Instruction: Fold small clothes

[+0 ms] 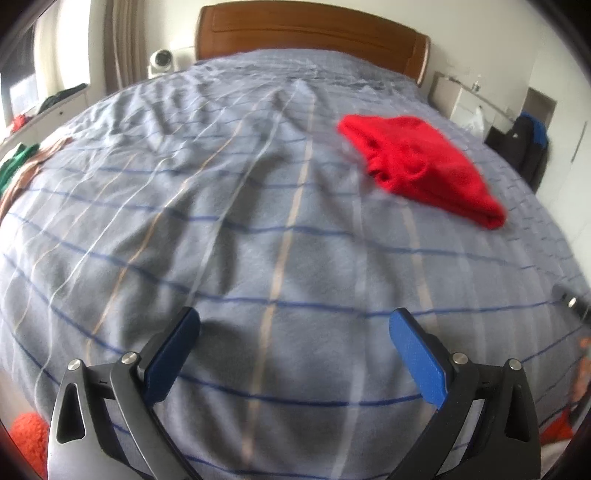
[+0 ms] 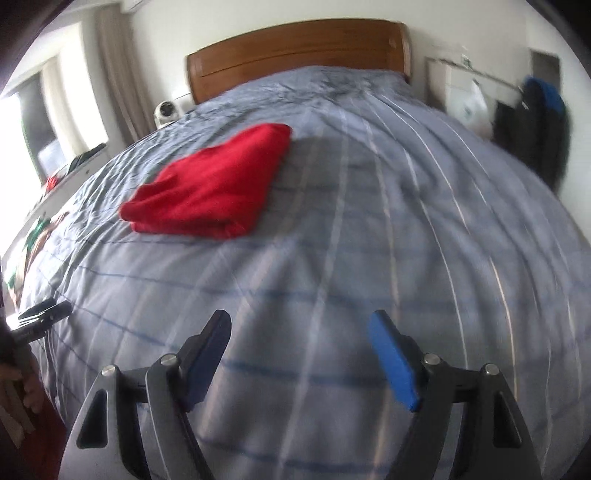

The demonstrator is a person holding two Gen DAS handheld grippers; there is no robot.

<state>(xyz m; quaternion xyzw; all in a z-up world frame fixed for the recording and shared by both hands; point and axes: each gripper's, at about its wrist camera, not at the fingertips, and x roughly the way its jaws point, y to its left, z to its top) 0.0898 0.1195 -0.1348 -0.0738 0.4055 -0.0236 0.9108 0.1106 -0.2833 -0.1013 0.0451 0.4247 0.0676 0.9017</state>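
A folded red garment (image 1: 421, 166) lies on the blue-grey checked bedspread (image 1: 258, 221), up and to the right of my left gripper (image 1: 295, 325). That gripper is open, its blue pads wide apart with only bedding between them. In the right wrist view the same red garment (image 2: 210, 184) lies folded up and to the left of my right gripper (image 2: 299, 328), which is open over the bedspread (image 2: 369, 221) and holds nothing. The left gripper's tip (image 2: 44, 314) shows at the left edge of that view.
A wooden headboard (image 1: 314, 33) stands at the far end of the bed. A white camera (image 1: 161, 61) sits at its left. Green and brown clothes (image 1: 22, 162) lie at the bed's left edge. Orange fabric (image 1: 27, 439) lies near the front. Dark bags (image 2: 532, 122) hang at the right.
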